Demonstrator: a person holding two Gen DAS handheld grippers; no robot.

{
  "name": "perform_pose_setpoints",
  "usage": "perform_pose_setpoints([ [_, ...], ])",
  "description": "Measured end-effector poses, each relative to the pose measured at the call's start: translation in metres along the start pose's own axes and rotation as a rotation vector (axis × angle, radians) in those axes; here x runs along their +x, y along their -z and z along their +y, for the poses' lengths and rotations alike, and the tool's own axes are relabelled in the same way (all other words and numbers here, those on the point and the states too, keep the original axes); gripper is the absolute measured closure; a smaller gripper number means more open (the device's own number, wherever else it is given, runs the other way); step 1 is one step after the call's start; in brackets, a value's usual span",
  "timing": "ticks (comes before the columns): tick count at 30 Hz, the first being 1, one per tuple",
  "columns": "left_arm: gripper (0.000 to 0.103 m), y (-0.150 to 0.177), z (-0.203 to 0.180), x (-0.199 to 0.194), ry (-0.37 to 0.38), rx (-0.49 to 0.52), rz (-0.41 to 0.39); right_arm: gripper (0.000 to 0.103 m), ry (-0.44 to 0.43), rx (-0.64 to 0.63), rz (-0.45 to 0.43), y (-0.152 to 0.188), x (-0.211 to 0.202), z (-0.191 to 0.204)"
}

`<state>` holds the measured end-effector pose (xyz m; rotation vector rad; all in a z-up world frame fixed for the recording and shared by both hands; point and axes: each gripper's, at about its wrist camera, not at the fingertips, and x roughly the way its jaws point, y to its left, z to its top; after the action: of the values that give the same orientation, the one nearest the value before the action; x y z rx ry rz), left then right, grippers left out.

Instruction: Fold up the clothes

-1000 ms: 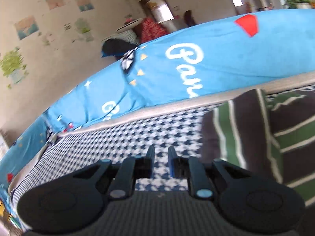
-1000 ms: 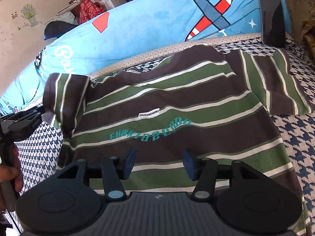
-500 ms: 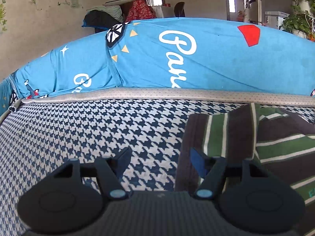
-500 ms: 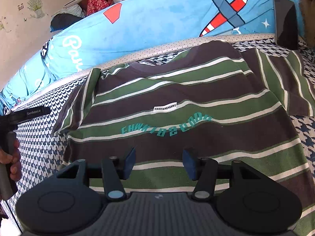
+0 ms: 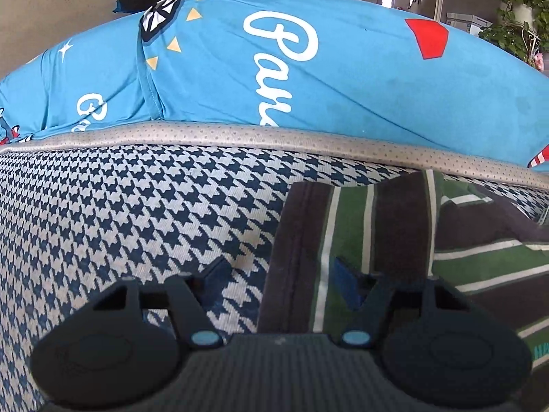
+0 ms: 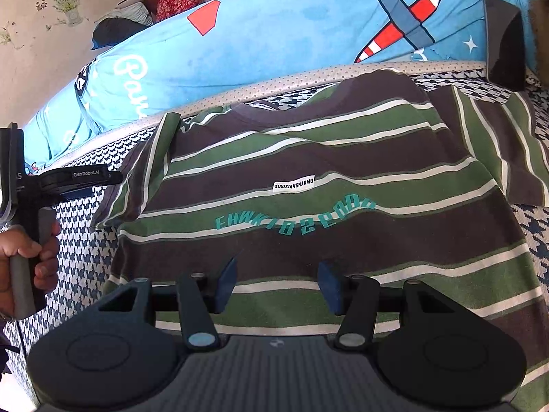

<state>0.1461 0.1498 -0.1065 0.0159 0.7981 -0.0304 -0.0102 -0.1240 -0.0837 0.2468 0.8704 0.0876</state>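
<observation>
Striped t-shirt (image 6: 326, 185) lay spread mid-frame on the houndstooth mattress (image 5: 137, 213); only its left sleeve (image 6: 144, 171) looked folded in. Left tool (image 5: 278, 274) and right tool (image 6: 278, 281) both spread, empty. Other folds remained.

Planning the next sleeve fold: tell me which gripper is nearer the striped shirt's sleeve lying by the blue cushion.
Left. The left gripper hovers open over that sleeve's cuff edge; the right gripper sits over the green-and-brown striped shirt's lower body.

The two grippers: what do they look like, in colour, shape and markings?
The right gripper and left gripper are alike: a black ribbed body with two round discs, black linkage arms with pale rivets, and blue fingertip pads. The side of the left one reads "GenRobot.AI" in white.
</observation>
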Motion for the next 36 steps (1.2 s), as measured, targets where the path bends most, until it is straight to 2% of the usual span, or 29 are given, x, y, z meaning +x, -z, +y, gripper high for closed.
perform_pose_setpoints([
  [4,0.028,-0.003,0.0,0.007,-0.003,-0.021,0.002,0.051,0.0,-0.001,0.001,0.0,0.0,0.0],
  [6,0.028,-0.004,0.0,0.008,-0.001,-0.026,0.002,0.051,-0.002,-0.001,0.001,0.0,0.0,0.0],
  [8,0.033,-0.004,-0.001,0.008,0.009,-0.023,0.0,0.051,-0.003,-0.001,0.001,-0.001,0.001,-0.001],
  [11,0.058,-0.003,-0.006,0.004,0.027,-0.005,-0.01,0.051,-0.002,0.0,0.001,-0.001,0.001,-0.001],
  [13,0.083,-0.001,-0.011,0.003,0.031,0.014,-0.017,0.051,-0.001,0.0,0.0,-0.002,0.002,-0.001],
  [15,0.091,0.003,-0.016,0.003,0.014,0.018,-0.022,0.051,0.001,0.0,0.0,-0.002,0.002,-0.001],
  [21,0.094,0.014,-0.025,0.0,-0.097,0.004,-0.04,0.051,0.001,-0.002,-0.002,-0.002,0.002,-0.001],
  [27,0.098,0.026,-0.009,-0.019,-0.304,-0.139,-0.007,0.051,0.005,0.004,-0.007,-0.005,0.002,-0.004],
  [29,0.098,0.032,-0.001,-0.021,-0.351,-0.171,0.033,0.051,0.004,0.012,-0.009,-0.007,0.002,-0.005],
  [33,0.098,0.04,0.011,-0.034,-0.391,-0.184,0.073,0.051,-0.004,0.025,-0.012,-0.009,0.0,-0.007],
  [36,0.095,0.04,0.02,-0.045,-0.324,-0.248,0.081,0.051,-0.011,0.036,-0.013,-0.01,-0.002,-0.009],
])
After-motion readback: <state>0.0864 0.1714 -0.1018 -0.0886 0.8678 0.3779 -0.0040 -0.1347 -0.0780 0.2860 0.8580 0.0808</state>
